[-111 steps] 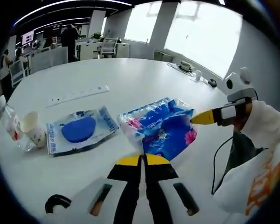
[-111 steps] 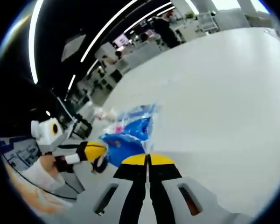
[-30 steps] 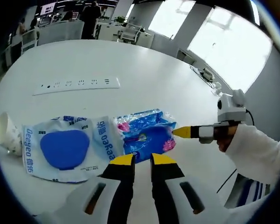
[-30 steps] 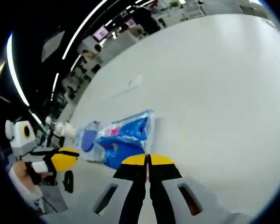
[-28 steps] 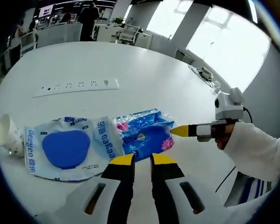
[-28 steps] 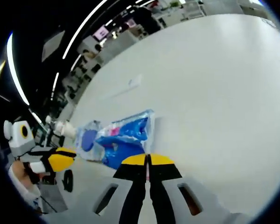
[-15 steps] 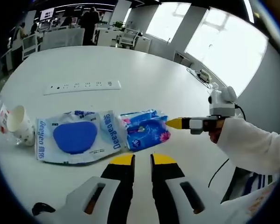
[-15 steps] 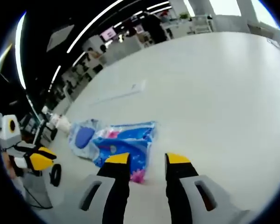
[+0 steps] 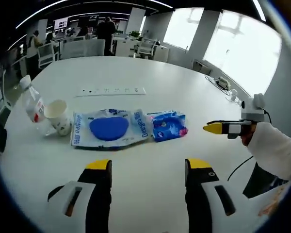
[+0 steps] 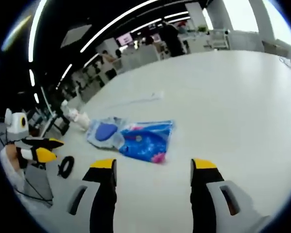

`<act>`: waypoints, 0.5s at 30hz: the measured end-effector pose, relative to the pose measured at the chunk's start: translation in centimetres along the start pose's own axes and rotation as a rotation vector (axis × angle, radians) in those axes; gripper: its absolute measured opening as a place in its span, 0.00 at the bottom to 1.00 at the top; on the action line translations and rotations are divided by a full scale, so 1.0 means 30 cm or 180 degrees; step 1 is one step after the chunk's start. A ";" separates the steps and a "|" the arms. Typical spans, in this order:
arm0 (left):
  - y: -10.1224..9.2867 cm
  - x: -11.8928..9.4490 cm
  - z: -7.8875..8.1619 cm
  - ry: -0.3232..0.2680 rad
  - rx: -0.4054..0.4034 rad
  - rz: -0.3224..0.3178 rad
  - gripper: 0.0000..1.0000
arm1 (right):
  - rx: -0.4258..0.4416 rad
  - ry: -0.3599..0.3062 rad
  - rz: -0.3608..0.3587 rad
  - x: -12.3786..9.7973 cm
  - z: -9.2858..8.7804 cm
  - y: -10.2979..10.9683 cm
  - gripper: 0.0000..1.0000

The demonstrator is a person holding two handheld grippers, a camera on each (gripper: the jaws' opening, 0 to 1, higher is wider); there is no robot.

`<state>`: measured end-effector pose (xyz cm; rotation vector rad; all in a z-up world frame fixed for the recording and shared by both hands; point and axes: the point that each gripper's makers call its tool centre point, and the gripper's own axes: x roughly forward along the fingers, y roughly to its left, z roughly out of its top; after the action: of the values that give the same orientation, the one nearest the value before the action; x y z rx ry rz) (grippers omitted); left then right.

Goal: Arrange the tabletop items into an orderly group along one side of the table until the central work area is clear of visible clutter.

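In the left gripper view my left gripper (image 9: 148, 167) hangs over bare white table (image 9: 150, 204) with its two yellow-tipped fingers (image 9: 98, 166) spread wide and nothing between them. Ahead of the fingertips, well apart from them, the items lie in a row. Straight ahead is a flat white packet with a blue oval (image 9: 108, 128). Touching its right edge is a smaller blue tissue pack (image 9: 168, 126), a little right of the gap between my fingers. To the left of the left finger, further out, a paper cup (image 9: 57, 115) stands upright, and a plastic bottle (image 9: 33, 104) stands just beside it on the far side. Beyond the packets a white power strip (image 9: 111, 91) lies flat on the table. My right gripper (image 9: 223, 128) comes in from the right, off to the side of the right finger, held by a white sleeve (image 9: 276, 155); from here I cannot tell how far apart its fingers are.

In the right gripper view my right gripper (image 10: 153, 165) also has its fingers (image 10: 202, 165) released and wide, holding nothing. The tissue pack (image 10: 148, 138) lies ahead of the left finger, with the white packet (image 10: 104, 132) touching it on its far left side. A black cable coil (image 10: 65, 166) lies on the table to the left of the left finger. The left gripper (image 10: 41, 148) shows at the far left, beyond the coil.
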<state>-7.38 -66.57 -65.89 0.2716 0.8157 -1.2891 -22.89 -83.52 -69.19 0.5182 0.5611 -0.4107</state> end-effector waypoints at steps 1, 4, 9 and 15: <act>0.010 -0.021 -0.007 -0.0019 0.0002 0.0034 0.61 | -0.0044 -0.0018 0.0015 -0.021 -0.008 0.016 0.63; 0.036 -0.069 -0.032 -0.0044 0.0007 0.0095 0.62 | -0.0098 -0.0027 0.0070 -0.074 -0.030 0.056 0.65; 0.093 -0.142 -0.103 -0.0012 -0.0099 0.0210 0.60 | -0.0107 -0.0066 0.0227 -0.148 -0.078 0.110 0.63; 0.155 -0.216 -0.169 -0.0015 -0.0225 0.0347 0.59 | -0.0161 0.0007 0.0223 -0.224 -0.153 0.123 0.63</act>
<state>-5.37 -57.34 -66.28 0.2530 0.8298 -1.1563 -28.04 -76.50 -67.26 0.4884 0.5525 -0.3284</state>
